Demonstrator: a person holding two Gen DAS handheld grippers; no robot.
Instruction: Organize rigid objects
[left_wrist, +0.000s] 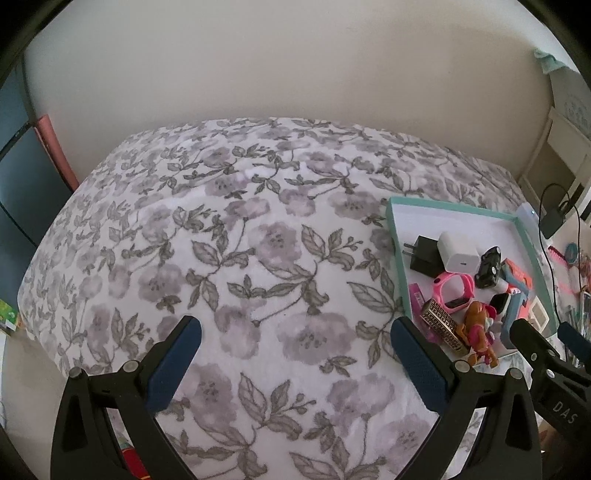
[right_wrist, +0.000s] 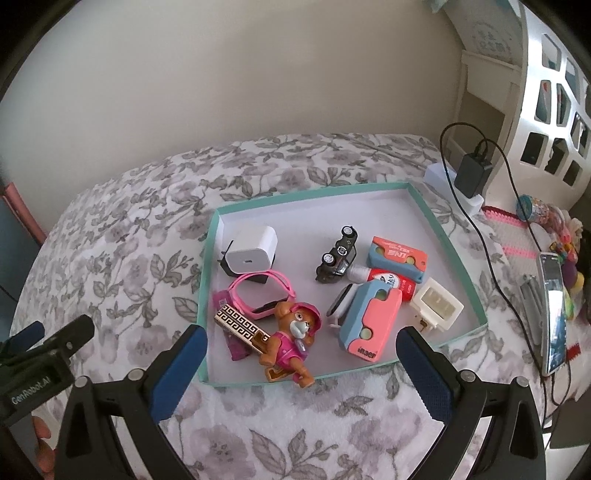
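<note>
- Teal tray (right_wrist: 431, 218): on the floral bedspread (right_wrist: 122, 236), holding a dog figurine (right_wrist: 291, 341), pink watch (right_wrist: 264, 291), white charger (right_wrist: 253, 251) and toy car (right_wrist: 338, 254).
- Right gripper (right_wrist: 301, 345): fingers spread, empty, above the tray's near edge; figurine between them.
- Left gripper (left_wrist: 295, 338): fingers spread, empty, over bare bedspread left of the tray.

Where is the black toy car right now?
In the right wrist view the black toy car lies on its side inside the teal-rimmed tray, right of the white charger and left of the orange-and-blue case.
</note>
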